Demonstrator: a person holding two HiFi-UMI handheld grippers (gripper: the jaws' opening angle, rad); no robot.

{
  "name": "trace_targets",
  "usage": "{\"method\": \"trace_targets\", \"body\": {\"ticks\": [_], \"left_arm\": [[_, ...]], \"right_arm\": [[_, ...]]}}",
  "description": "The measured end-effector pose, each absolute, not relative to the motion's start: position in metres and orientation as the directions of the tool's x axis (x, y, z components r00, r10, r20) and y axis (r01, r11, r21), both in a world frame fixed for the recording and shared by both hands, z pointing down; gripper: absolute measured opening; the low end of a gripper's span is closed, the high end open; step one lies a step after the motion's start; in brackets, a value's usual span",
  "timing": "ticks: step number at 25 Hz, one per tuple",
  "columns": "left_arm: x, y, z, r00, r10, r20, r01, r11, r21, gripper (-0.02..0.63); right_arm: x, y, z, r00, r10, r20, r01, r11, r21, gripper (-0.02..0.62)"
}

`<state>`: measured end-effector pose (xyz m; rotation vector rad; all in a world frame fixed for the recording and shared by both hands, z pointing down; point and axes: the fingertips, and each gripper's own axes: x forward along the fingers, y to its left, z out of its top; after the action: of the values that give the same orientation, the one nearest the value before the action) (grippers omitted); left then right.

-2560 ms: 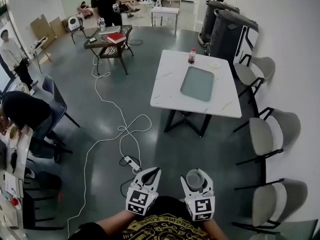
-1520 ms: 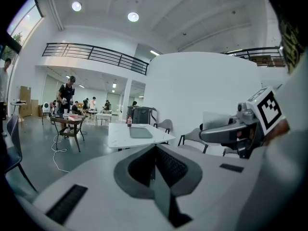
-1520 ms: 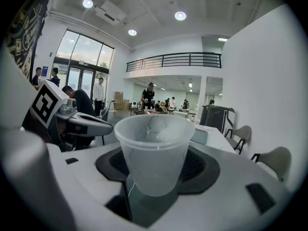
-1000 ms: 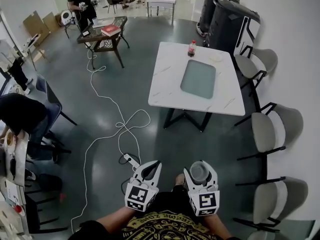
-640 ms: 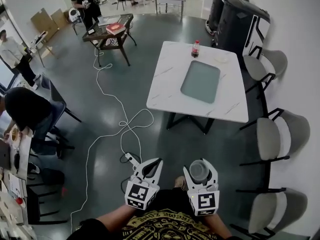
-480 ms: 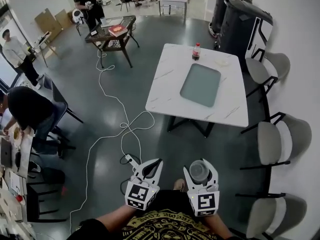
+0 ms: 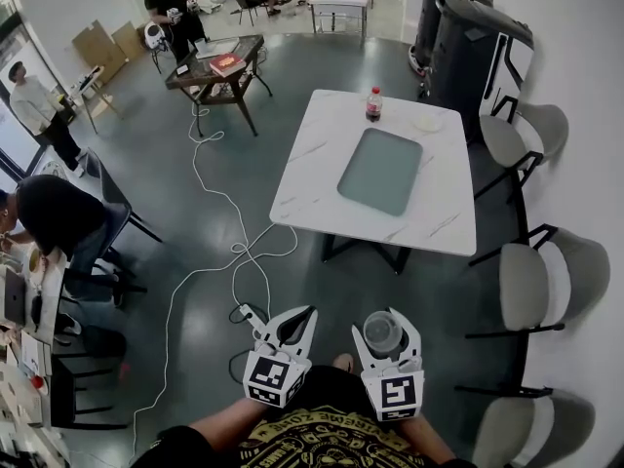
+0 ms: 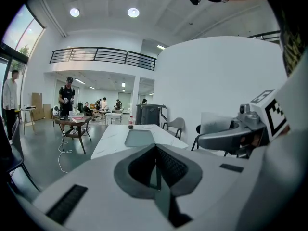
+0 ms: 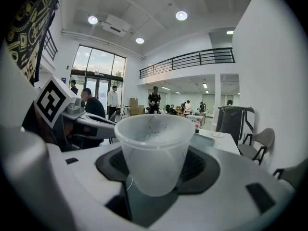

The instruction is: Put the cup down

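Note:
A clear plastic cup [image 7: 381, 331] [image 9: 154, 150] stands upright between the jaws of my right gripper [image 7: 383, 316] [image 9: 157, 146], which is shut on its lower wall. The cup looks empty. My left gripper [image 7: 308, 312] [image 8: 156, 148] is beside it on the left, shut with nothing in it, its jaws meeting at the tips. Both are held low in front of the person's body, over the dark floor. Ahead is a white marble table [image 7: 307, 178] with a grey-green tray [image 7: 380, 171], a cola bottle [image 7: 373, 104] and a small plate [image 7: 426, 122].
Grey chairs [image 7: 534, 281] line the white wall on the right. A white cable with a power strip [image 7: 252, 313] trails over the floor to the left. A seated person [image 7: 54, 217] is at far left. A low table with a red book [image 7: 226, 64] is further back.
Both grippers have travelled forward together towards the white table, and the view has shifted with them. The cup stays in the right gripper; the left stays shut.

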<state>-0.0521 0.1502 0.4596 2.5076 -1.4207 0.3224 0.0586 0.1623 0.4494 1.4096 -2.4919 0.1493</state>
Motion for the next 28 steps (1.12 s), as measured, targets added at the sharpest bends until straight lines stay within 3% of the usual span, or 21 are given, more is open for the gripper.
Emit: {"method": "trace_targets", "body": {"ticks": [28], "left_arm": [[0.0,0.057,0.48,0.575,-0.741,0.346,-0.809,-0.579,0.104,0.008]], "right_arm": [[0.107,0.083,0.48,-0.408,-0.845,0.345,-0.897,0.441,0.019,0.264]]}}
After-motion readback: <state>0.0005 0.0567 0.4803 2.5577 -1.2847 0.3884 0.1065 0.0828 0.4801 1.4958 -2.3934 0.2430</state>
